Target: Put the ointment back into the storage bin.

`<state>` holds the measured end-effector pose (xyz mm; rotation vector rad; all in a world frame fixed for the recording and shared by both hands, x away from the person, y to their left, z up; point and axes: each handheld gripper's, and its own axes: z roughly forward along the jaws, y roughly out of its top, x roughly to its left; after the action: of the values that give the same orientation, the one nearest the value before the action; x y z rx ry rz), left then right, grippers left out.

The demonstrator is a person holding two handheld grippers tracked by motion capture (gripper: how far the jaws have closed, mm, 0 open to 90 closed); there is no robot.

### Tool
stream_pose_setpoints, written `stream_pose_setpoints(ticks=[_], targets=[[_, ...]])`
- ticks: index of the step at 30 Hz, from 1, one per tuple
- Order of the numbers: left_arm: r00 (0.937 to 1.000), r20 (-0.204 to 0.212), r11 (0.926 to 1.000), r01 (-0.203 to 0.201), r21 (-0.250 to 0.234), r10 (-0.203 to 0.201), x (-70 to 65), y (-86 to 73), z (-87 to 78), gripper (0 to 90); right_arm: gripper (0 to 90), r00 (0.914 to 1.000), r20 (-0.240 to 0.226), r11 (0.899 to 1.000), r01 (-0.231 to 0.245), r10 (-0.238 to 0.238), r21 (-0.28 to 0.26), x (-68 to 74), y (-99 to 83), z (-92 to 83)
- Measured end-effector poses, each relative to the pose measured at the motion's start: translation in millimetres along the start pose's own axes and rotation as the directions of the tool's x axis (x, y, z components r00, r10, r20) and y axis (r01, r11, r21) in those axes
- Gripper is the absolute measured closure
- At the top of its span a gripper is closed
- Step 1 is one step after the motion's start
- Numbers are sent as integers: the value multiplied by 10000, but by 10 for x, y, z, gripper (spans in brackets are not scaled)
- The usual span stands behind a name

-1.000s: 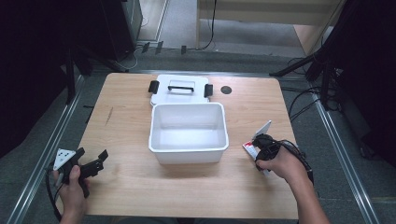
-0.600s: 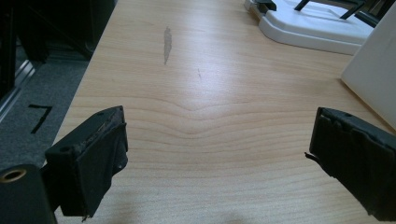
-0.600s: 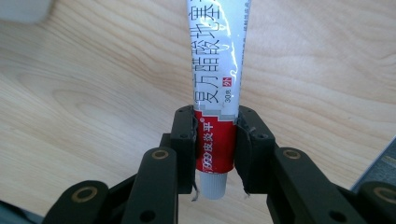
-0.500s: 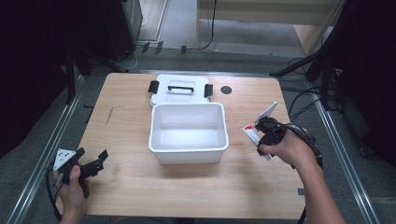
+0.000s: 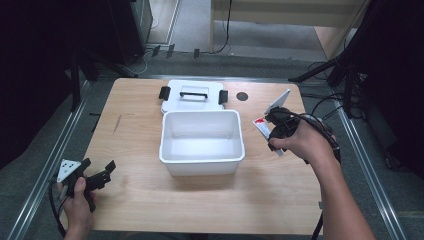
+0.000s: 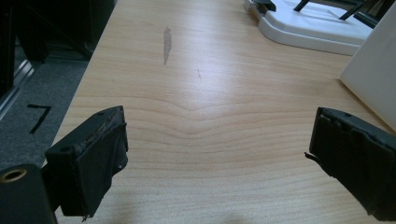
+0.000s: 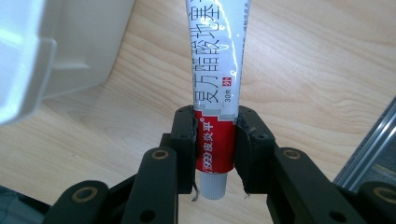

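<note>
Bright overhead light, dark surroundings; glare on tube [image 7: 218, 56]; sharp focus.

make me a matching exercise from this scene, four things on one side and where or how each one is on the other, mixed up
Things:
1. tube
2. white bin
3. lid
4. left tool

States:
A. open, with nothing between its jaws
B. lying flat behind the bin, black handle up
C. clamped near its cap end in the right tool
D. standing open-topped at the middle of the table

Pairs: 1-C, 2-D, 3-B, 4-A
</note>
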<state>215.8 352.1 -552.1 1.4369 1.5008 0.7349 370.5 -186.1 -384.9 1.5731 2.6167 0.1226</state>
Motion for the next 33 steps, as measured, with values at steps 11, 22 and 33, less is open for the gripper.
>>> stream_pose_setpoints(ticks=[11, 22, 33], targets=[[10000, 41, 10000, 42, -31, -42, -1, 0, 4, 50, 721, 9994, -2, 9988, 337, -337, -368, 171, 233, -257], [10000, 26, 10000, 51, -4, -51, 0, 2, 2, 50, 720, 9930, -333, 9919, 1110, -1132, -621, 381, 414, -367], [10000, 65, 10000, 47, 0, -47, 1, 2, 2, 50, 720, 9761, -566, 9754, 2050, -2098, -811, 583, 514, -365]])
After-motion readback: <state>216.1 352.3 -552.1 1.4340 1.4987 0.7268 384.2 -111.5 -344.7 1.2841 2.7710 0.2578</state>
